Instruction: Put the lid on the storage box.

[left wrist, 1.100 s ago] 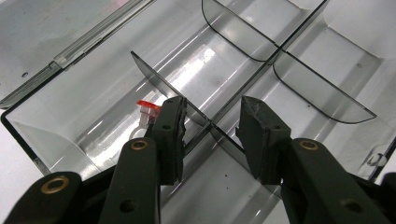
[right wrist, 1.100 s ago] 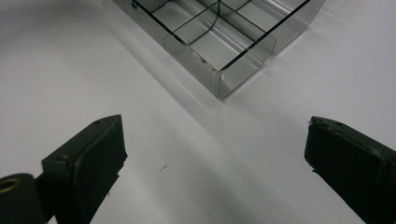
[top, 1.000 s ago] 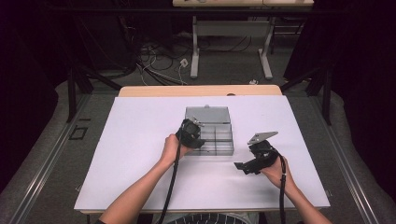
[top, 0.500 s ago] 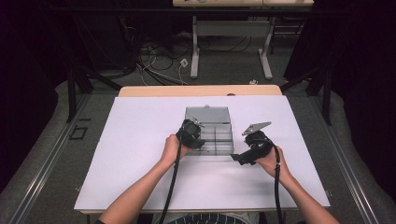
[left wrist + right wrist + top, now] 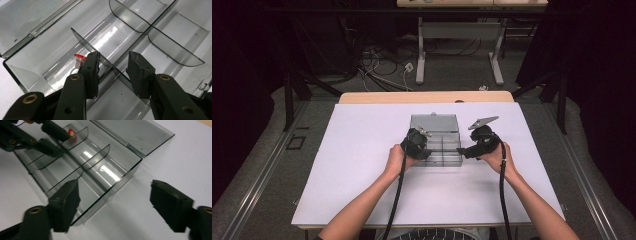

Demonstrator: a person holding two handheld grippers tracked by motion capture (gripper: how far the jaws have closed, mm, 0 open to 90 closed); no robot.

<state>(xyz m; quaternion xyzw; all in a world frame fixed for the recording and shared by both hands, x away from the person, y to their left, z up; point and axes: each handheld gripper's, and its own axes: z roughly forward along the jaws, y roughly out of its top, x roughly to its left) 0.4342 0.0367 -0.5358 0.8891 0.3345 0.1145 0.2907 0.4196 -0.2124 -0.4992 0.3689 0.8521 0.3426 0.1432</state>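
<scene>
A clear grey compartment box [image 5: 447, 161] lies on the white table with its lid [image 5: 434, 121] folded open behind it. My left gripper [image 5: 426, 153] reaches into its left end. Its pads [image 5: 91, 72] stand on either side of a thin divider [image 5: 82, 38], with a gap still showing. A small red-and-clear piece [image 5: 79, 58] lies in the compartment just beyond the left pad. My right gripper [image 5: 461, 151] is at the box's right end and its jaws have just been closing. One jaw is inside the end wall [image 5: 117, 186], the other outside over the table, neither pressing.
The box [image 5: 100, 167] has several cross dividers and one long centre wall. The white table top [image 5: 362, 165] stretches wide on every side. Black cables trail from both grippers toward the near edge. Table legs and loose cables stand on the floor beyond the far edge.
My right gripper has moved left across the table to the box's right end, and its jaws have narrowed. The left gripper and the box have stayed put.
</scene>
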